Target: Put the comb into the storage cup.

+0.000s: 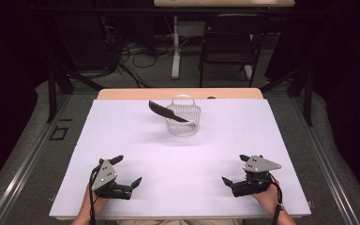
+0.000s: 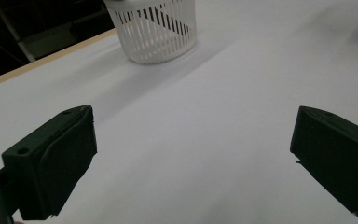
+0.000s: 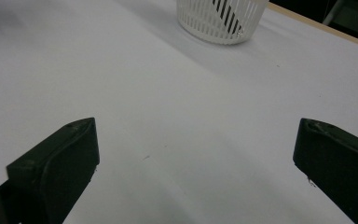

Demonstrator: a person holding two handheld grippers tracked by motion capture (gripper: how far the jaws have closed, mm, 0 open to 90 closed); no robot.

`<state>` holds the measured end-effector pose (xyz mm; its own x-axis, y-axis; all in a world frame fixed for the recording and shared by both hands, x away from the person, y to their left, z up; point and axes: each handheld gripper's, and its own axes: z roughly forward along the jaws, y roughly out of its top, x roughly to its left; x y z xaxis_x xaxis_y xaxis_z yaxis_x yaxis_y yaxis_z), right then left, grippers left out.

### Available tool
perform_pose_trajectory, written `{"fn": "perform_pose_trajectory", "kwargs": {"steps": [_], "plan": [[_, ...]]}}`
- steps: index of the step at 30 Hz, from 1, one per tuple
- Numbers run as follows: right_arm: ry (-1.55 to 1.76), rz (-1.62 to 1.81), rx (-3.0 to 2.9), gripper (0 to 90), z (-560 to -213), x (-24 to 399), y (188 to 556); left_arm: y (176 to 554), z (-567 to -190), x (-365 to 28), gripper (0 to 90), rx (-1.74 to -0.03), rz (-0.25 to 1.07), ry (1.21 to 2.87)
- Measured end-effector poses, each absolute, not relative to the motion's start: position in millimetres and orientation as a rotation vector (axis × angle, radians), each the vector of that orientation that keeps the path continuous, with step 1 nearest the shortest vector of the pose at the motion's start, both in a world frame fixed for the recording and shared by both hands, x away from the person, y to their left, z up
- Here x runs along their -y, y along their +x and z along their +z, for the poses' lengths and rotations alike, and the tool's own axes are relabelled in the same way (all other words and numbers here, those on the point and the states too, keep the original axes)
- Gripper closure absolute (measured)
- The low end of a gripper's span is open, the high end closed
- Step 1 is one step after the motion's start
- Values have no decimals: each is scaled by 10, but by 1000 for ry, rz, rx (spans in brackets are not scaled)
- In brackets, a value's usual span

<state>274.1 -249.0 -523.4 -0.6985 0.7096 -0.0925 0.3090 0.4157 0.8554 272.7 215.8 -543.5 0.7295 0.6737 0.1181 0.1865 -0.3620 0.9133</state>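
- Knife (image 1: 168, 111) first: it sits in the basket (image 1: 183, 123), blade end down inside and the dark upper part leaning out over the rim toward the left, far from both your hands.
- Your left hand-held gripper (image 1: 129, 169) rests at the near left edge of the table (image 1: 136, 154), released, jaws spread wide with nothing between them.
- Your right hand-held gripper (image 1: 233, 168) rests at the near right edge, likewise released and holding nothing.
- In the left gripper view the two black jaws stand wide apart over bare white table, and the basket (image 2: 154, 30) lies ahead with dark stripes of the knife showing through its slats.
- In the right gripper view the same: jaws apart, bare table between them, the basket (image 3: 220, 19) farther off with the knife dark behind its ribs.
- Judging by this layout, the placing looks done: the knife is in the basket and both grippers are well clear of it.
- Little seems left; if the knife's lean over the rim bothers you, check that the basket stands steady, since it could tip.
- Beyond the table stand a chair (image 1: 229, 40) and cables on the floor.
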Motion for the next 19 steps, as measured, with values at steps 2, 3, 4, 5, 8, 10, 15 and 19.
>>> {"fn": "perform_pose_trajectory", "kwargs": {"steps": [2,3,4,5,8,10,15,19], "plan": [[861,1219,-2223,0,-5234,2508,2710,2727,-5436,-2158,5,-665,598,1908],[858,1220,-2218,0,-5236,2515,2695,2727,-5437,-2158,5,-666,596,1909],[858,1217,-2219,0,-5237,2519,2684,2729,-5438,-2157,5,-667,597,1910],[850,1213,-2218,0,-5239,2525,2667,2731,-5437,-2158,5,-666,597,1909],[843,1217,-2212,0,-5240,2535,2635,2733,-5440,-2155,5,-663,594,1912],[832,1215,-2208,0,-5238,2540,2618,2732,-5439,-2154,5,-662,595,1913],[825,1226,-2201,0,-5236,2540,2602,2735,-5441,-2154,5,-663,593,1915],[818,1226,-2206,0,-5236,2535,2602,2736,-5441,-2154,5,-662,593,1917]]}}
